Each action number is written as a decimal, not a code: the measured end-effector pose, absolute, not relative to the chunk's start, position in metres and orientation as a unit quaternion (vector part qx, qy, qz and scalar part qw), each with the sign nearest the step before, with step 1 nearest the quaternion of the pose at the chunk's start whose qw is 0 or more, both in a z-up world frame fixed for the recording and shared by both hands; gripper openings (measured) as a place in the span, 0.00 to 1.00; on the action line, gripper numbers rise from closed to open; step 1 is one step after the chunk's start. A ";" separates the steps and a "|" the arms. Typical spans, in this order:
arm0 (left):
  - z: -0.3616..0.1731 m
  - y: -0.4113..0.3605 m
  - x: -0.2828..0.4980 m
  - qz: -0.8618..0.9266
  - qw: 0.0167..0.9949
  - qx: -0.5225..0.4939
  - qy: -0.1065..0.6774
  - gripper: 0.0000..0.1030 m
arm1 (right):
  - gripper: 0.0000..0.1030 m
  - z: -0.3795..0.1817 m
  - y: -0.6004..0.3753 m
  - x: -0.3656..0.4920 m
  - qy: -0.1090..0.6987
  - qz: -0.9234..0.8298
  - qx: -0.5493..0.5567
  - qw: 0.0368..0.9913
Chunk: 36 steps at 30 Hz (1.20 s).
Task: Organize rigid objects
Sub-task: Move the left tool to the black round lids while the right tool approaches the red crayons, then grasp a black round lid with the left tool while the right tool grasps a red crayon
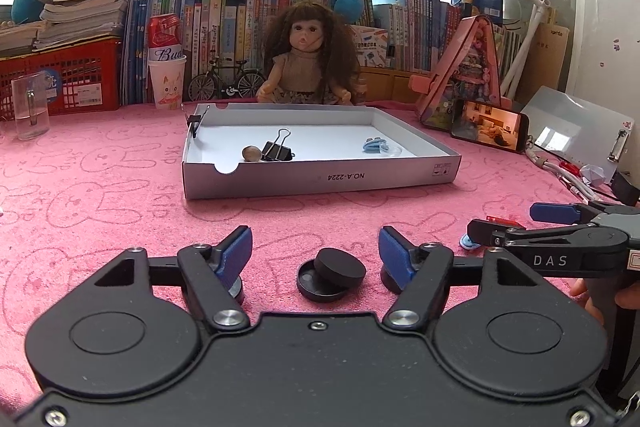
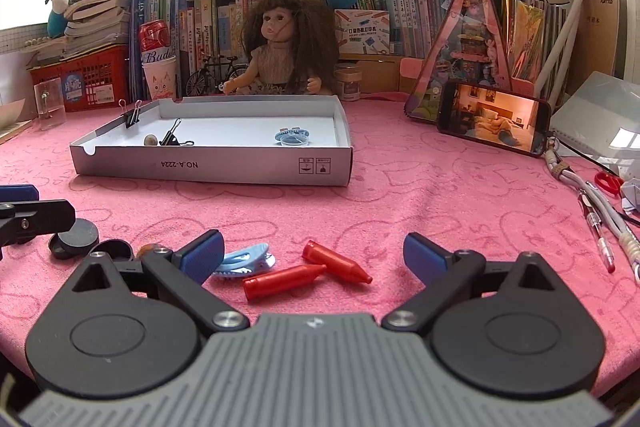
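Observation:
A white cardboard tray (image 1: 320, 179) (image 2: 212, 167) lies on the pink cloth and holds a binder clip (image 1: 278, 147), a small stone (image 1: 252, 153) and a blue clip (image 1: 376, 145); another binder clip (image 1: 195, 123) grips its far left corner. My left gripper (image 1: 316, 253) is open with two stacked black discs (image 1: 332, 275) lying between its fingers. More black discs sit under each fingertip. My right gripper (image 2: 312, 253) is open over two red crayons (image 2: 308, 269). A light blue hair clip (image 2: 244, 261) lies by its left finger. The right gripper also shows in the left wrist view (image 1: 504, 223).
A doll (image 1: 306, 59), a toy bicycle (image 1: 226, 83), cups (image 1: 166, 83), a glass mug (image 1: 30, 107), books and plush toys line the back. A phone (image 2: 494, 117) leans on a pink triangular toy house (image 2: 468, 59). Cables, a pen (image 2: 598, 239) and red scissors (image 2: 608, 183) lie at the right.

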<state>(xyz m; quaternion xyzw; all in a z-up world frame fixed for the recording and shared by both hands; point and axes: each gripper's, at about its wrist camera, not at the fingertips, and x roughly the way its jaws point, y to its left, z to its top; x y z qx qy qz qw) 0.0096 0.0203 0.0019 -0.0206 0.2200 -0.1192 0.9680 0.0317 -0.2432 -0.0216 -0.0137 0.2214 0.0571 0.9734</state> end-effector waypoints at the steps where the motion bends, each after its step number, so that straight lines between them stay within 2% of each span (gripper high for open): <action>1: 0.002 0.020 0.008 -0.122 0.968 -0.021 0.219 0.59 | 0.97 -0.022 -0.244 0.030 0.222 0.057 -0.011 0.973; 3: 0.004 0.019 0.005 -0.131 0.967 -0.020 0.218 0.50 | 0.97 -0.024 -0.245 0.026 0.221 0.061 -0.009 0.973; 8: 0.001 0.014 0.002 -0.153 0.962 -0.009 0.224 0.43 | 0.87 -0.025 -0.246 0.014 0.215 0.105 -0.003 0.971; 9: 0.000 0.012 0.003 -0.153 0.962 -0.008 0.228 0.42 | 0.85 -0.025 -0.246 0.013 0.217 0.110 -0.003 0.970; 14: -0.004 0.010 0.006 -0.148 0.960 -0.006 0.236 0.41 | 0.64 -0.025 -0.247 0.015 0.222 0.123 -0.013 0.967; 17: -0.005 0.010 0.008 -0.148 0.960 -0.003 0.238 0.41 | 0.58 -0.025 -0.249 0.014 0.221 0.135 -0.024 0.966; 30: -0.008 0.007 0.011 -0.148 0.959 0.000 0.241 0.41 | 0.55 -0.024 -0.247 0.023 0.212 0.183 -0.085 0.956; 36: -0.009 0.007 0.011 -0.147 0.959 0.000 0.241 0.41 | 0.55 -0.025 -0.244 0.031 0.211 0.185 -0.077 0.957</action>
